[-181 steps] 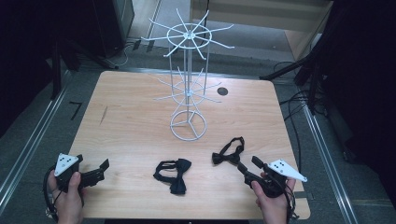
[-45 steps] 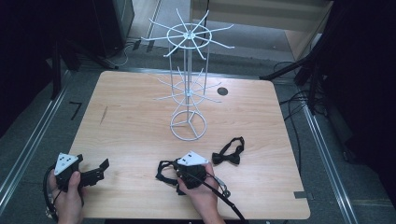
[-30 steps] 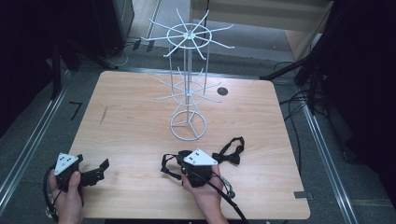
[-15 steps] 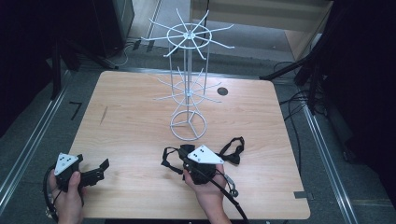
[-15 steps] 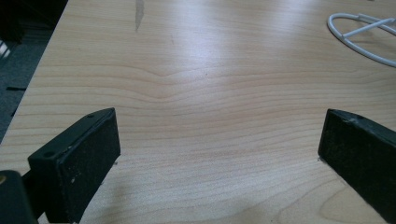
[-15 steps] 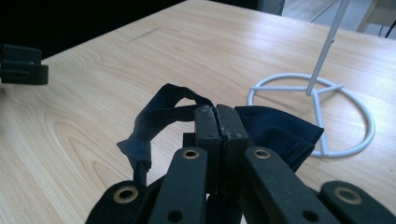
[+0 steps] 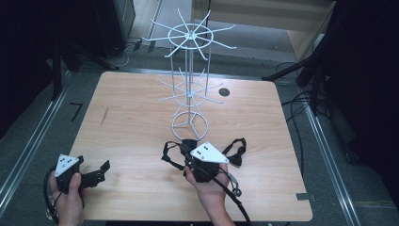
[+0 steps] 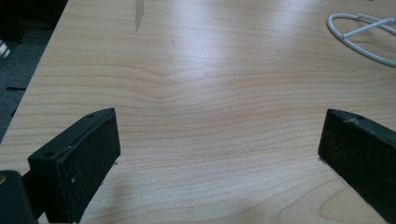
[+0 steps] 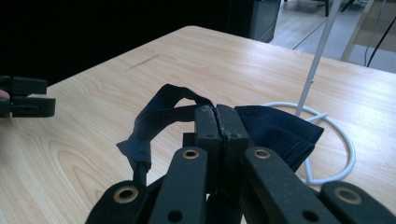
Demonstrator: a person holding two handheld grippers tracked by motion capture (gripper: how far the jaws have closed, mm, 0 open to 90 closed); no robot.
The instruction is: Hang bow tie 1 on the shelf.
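My right gripper (image 7: 187, 149) (image 9: 216, 116) is shut on a dark bow tie (image 7: 178, 148) (image 9: 275, 130) and holds it just above the table, close in front of the white wire rack's base ring (image 7: 189, 126) (image 9: 345, 154). The tie's strap (image 9: 154, 116) loops out to the left of the jaws. A second dark bow tie (image 7: 236, 151) lies on the table to the right of that hand. My left gripper (image 7: 101, 170) (image 8: 219, 149) rests at the table's near left corner, open, with only bare wood between its pads.
The white wire rack (image 7: 189, 89) stands at the middle of the wooden table (image 7: 127, 117), with two tiers of spokes on a thin pole. A cable grommet (image 7: 224, 92) sits behind it. My right gripper's cable trails off the near edge. Dark floor surrounds the table.
The right hand came in from the table's right side, closed on the left bow tie, and has lifted it a little toward the rack. The left hand has stayed still.
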